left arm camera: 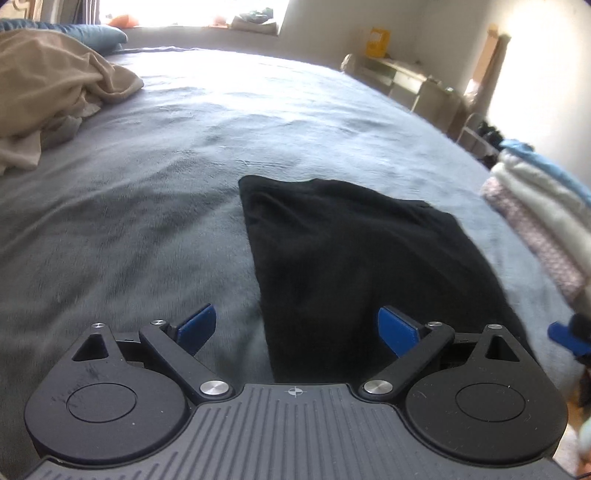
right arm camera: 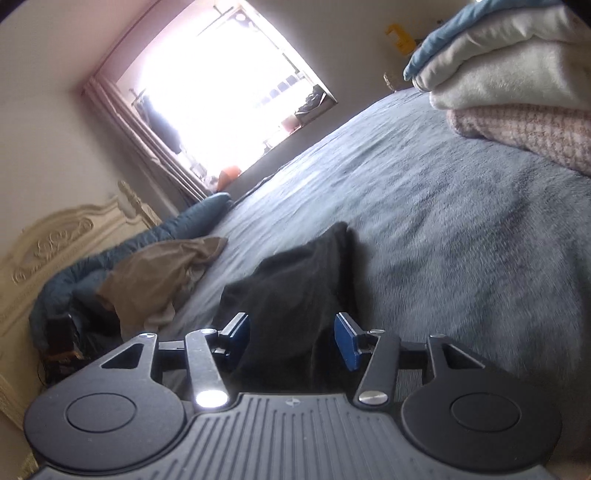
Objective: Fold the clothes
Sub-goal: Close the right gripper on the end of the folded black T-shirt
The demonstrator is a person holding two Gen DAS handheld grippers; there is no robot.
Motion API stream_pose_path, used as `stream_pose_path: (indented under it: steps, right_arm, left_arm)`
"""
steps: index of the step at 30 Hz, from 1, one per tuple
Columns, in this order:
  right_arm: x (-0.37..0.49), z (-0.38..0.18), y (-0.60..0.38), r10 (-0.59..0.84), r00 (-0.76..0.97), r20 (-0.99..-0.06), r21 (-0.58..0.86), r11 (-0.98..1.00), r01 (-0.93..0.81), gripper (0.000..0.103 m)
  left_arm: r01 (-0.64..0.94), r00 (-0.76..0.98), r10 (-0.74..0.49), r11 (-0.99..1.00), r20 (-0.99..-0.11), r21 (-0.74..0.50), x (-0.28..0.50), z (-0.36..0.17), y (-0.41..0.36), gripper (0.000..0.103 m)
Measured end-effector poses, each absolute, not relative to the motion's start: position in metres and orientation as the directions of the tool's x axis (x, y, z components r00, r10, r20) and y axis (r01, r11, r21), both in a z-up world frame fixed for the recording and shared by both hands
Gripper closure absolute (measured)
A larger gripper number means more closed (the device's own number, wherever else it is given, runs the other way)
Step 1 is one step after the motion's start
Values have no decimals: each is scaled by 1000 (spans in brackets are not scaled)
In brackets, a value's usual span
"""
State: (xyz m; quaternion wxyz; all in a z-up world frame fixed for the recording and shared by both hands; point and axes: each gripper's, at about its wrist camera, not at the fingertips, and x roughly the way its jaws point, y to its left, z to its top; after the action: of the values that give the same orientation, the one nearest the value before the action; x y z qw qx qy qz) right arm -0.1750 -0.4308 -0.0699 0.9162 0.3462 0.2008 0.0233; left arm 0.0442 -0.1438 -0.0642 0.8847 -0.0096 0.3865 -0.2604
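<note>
A black garment [left arm camera: 354, 258] lies folded flat on the grey-blue bedspread [left arm camera: 147, 221]. My left gripper [left arm camera: 295, 328] hovers over its near edge with the jaws wide open and nothing held; the right blue pad [left arm camera: 397, 330] is above the cloth and the left one above bare bedspread. At the right edge of this view a blue fingertip of the right gripper [left arm camera: 563, 338] shows. In the tilted right wrist view the black garment [right arm camera: 295, 280] bunches up just ahead. My right gripper [right arm camera: 291, 339] stands open around its near end, pads [right arm camera: 347, 341] not pressing on it.
A crumpled beige garment [left arm camera: 55, 92] lies at the far left beside a blue pillow [left arm camera: 96, 35]. A stack of folded blankets [left arm camera: 535, 221] sits at the bed's right edge, close to the black garment. Low furniture [left arm camera: 406, 77] lines the far wall; a carved headboard [right arm camera: 44, 251] stands behind the pillows.
</note>
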Motion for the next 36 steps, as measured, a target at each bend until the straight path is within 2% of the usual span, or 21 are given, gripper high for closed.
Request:
stream_pose_path:
  steps: [9, 17, 24, 36]
  right_arm:
    - [-87, -92, -487, 270, 869, -415, 720, 681, 133, 37]
    - [-33, -99, -495, 310, 813, -493, 697, 700, 156, 33]
    - [-8, -99, -484, 360, 789, -497, 691, 715, 109, 25]
    - [32, -102, -488, 388, 785, -483, 696, 714, 76, 25]
  left_arm:
    - [472, 569, -400, 874, -719, -113, 52, -71, -168, 8]
    - [484, 578, -376, 872, -724, -66, 47, -73, -179, 7]
    - [494, 589, -363, 869, -722, -33, 45, -74, -185, 7]
    - [504, 594, -349, 864, -725, -3, 44, -73, -190, 7]
